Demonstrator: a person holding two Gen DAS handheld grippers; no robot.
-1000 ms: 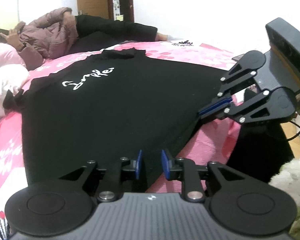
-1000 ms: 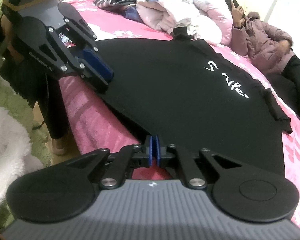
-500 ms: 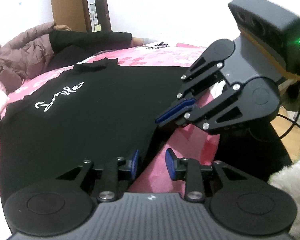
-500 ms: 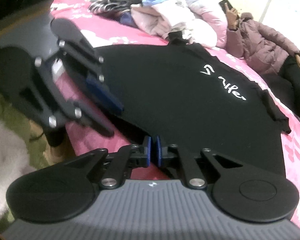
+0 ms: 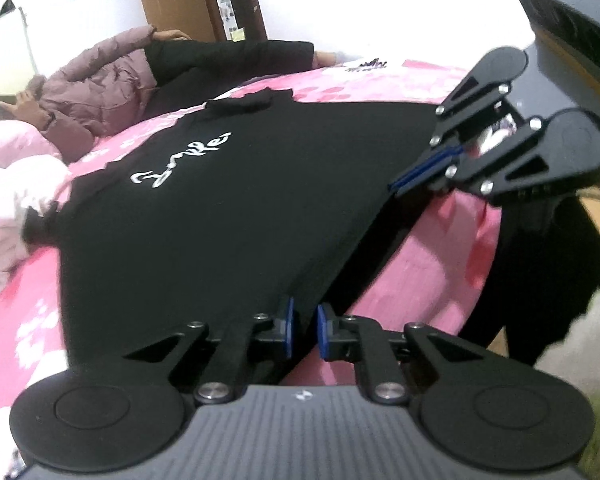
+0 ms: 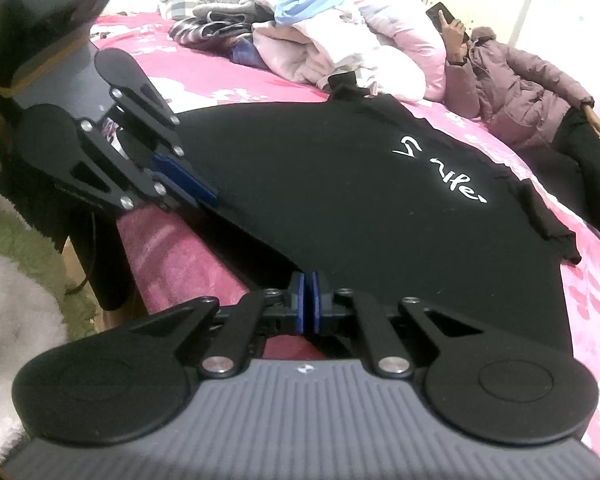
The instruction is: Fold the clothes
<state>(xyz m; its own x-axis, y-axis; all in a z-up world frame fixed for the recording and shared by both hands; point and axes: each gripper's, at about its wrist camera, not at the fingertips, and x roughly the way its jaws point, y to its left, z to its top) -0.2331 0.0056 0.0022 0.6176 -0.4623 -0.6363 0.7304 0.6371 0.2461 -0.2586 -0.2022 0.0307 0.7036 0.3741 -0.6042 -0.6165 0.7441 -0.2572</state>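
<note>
A black T-shirt (image 5: 220, 216) with white script lettering lies spread flat on the pink bed; it also shows in the right wrist view (image 6: 360, 200). My left gripper (image 5: 303, 330) is at the shirt's bottom hem near one corner, its jaws a small gap apart with the hem between them. My right gripper (image 6: 305, 305) is shut on the hem at the other bottom corner. Each gripper shows in the other's view: the right gripper (image 5: 396, 190) and the left gripper (image 6: 208, 196).
A person in a mauve puffer jacket (image 5: 100, 80) lies on the bed beyond the shirt, holding a phone (image 6: 446, 20). A pile of clothes and pink bedding (image 6: 320, 48) sits at the far side. The pink bedspread (image 5: 420, 280) drops off at the near edge.
My left gripper has moved back along the hem away from the right gripper, and its jaws have narrowed around the hem. The right gripper stays shut on the hem.
</note>
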